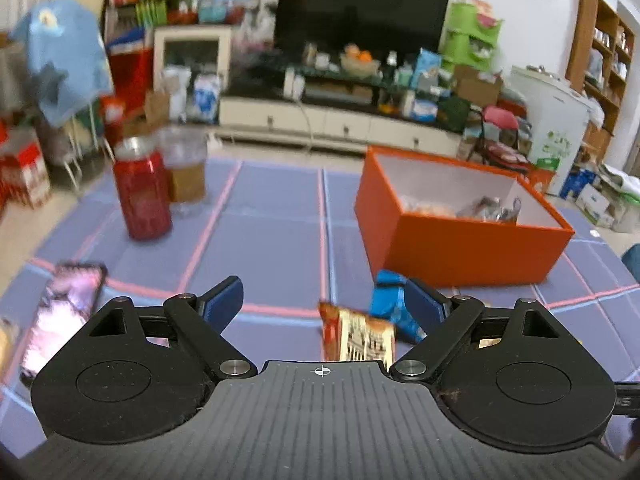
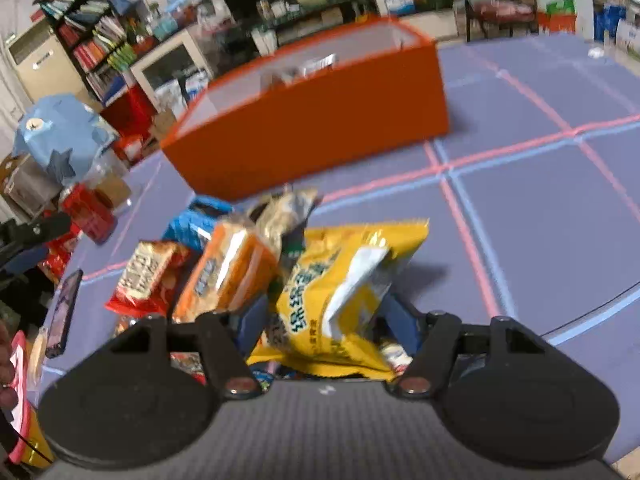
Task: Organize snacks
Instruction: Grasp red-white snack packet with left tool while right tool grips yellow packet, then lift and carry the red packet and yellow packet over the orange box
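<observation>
An orange box (image 1: 460, 248) with several snack packets inside stands on the purple mat; it also shows in the right wrist view (image 2: 312, 132). My left gripper (image 1: 323, 300) is open and empty above a red-and-white snack packet (image 1: 358, 338) and a blue packet (image 1: 390, 304). My right gripper (image 2: 328, 316) is shut on a yellow snack bag (image 2: 340, 292), held above the mat. Beside it lie an orange packet (image 2: 228, 272), a red packet (image 2: 144, 280), a blue packet (image 2: 192, 224) and a grey-tan packet (image 2: 284, 212).
A red can (image 1: 142, 192) and a clear cup (image 1: 186, 168) of brown liquid stand at the mat's far left. A phone (image 1: 60, 316) lies at the left edge. A TV stand and cluttered shelves lie beyond the mat.
</observation>
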A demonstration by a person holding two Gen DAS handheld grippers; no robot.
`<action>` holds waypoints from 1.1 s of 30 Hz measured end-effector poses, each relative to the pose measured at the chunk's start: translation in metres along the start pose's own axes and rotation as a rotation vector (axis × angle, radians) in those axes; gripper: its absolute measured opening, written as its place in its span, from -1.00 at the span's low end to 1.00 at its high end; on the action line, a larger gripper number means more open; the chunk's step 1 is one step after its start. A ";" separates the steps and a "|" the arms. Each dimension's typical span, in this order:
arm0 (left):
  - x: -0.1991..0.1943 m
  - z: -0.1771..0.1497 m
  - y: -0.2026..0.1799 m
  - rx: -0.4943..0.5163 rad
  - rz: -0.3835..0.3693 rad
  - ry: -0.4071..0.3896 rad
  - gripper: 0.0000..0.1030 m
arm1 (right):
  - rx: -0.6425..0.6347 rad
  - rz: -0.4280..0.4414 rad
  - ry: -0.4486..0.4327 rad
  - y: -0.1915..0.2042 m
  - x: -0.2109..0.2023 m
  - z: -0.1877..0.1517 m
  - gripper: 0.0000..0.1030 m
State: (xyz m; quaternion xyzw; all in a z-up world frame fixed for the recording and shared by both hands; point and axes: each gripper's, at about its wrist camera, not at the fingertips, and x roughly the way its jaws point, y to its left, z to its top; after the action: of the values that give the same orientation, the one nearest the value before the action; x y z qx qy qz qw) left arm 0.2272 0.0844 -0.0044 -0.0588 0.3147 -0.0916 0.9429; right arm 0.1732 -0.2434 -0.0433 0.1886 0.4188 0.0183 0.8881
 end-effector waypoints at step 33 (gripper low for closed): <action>0.024 -0.007 -0.033 0.063 0.023 0.048 -0.79 | -0.129 -0.035 -0.171 -0.012 -0.039 0.018 -0.17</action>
State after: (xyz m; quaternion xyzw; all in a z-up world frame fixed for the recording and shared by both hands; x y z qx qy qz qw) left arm 0.2372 0.0469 -0.0181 -0.0232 0.3348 -0.0921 0.9375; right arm 0.1603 -0.2678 -0.0085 0.1245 0.3424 0.0136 0.9312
